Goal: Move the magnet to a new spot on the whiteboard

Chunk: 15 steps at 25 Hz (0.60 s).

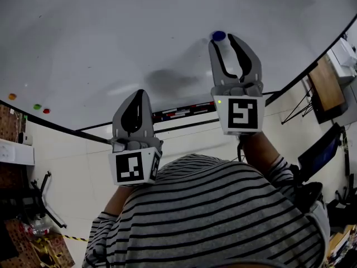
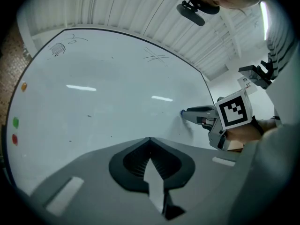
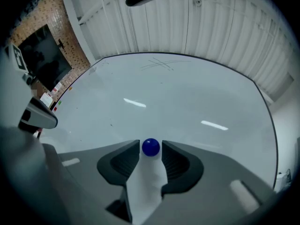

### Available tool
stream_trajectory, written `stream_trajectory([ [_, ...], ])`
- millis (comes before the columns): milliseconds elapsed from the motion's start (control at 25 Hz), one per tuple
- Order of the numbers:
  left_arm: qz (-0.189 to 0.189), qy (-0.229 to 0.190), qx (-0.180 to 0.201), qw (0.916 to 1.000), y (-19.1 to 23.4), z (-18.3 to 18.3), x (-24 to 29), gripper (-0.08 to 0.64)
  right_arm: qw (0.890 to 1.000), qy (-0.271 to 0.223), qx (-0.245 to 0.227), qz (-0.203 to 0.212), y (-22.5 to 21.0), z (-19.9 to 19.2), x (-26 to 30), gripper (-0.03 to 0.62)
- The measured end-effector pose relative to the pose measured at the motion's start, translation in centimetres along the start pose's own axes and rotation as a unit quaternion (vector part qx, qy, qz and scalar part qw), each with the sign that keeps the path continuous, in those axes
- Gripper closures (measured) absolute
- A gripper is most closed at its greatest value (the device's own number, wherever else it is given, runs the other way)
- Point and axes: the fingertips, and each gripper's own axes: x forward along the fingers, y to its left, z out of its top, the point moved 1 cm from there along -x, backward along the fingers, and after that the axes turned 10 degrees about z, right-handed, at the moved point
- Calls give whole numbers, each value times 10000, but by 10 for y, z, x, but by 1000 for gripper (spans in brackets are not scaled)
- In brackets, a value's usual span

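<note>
A round blue magnet (image 1: 218, 36) sticks to the whiteboard (image 1: 111, 38). My right gripper (image 1: 225, 38) is held up against the board, open, with its tips on either side of the magnet (image 3: 150, 147). In the right gripper view narrow gaps show between the magnet and both tips. The left gripper view shows the right gripper (image 2: 199, 112) from the side, its tip at the magnet (image 2: 182, 112). My left gripper (image 1: 138, 92) hangs lower, near the board's bottom edge. It is shut (image 2: 150, 140) with nothing in it.
Orange (image 1: 12, 96), green (image 1: 37, 106) and red (image 1: 46, 110) magnets sit at the board's left edge. A tray with markers (image 1: 178, 113) runs along the bottom rail. A desk (image 1: 326, 85) and a dark chair (image 1: 321, 152) stand to the right.
</note>
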Motion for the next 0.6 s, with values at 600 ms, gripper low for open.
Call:
stream_trajectory([
  [600, 168, 141, -17, 9998, 1, -6, -21, 545, 9991, -226, 359, 48, 3, 13, -22, 471],
])
